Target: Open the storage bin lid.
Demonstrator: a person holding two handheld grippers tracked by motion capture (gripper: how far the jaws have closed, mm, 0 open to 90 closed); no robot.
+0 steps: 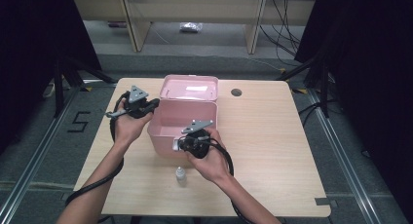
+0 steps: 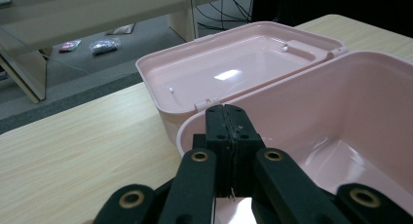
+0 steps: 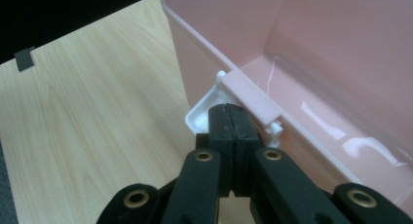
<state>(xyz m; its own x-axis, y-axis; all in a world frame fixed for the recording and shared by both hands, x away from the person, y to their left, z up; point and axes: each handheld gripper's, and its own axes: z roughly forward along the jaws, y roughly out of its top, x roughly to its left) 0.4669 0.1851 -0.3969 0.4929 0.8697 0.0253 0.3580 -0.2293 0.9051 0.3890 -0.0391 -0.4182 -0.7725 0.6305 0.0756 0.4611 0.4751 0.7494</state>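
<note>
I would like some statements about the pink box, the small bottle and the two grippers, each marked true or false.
1. The pink box stands open, its lid folded back. True.
2. The small bottle lies inside the box. False: it stands on the table, in front of the box.
3. The right gripper has its jaws closed, at the white latch on the box front. True.
4. The left gripper holds its jaws wide apart. False: they are closed together, at the box rim.
5. The box is blue. False: it is pink.
</note>
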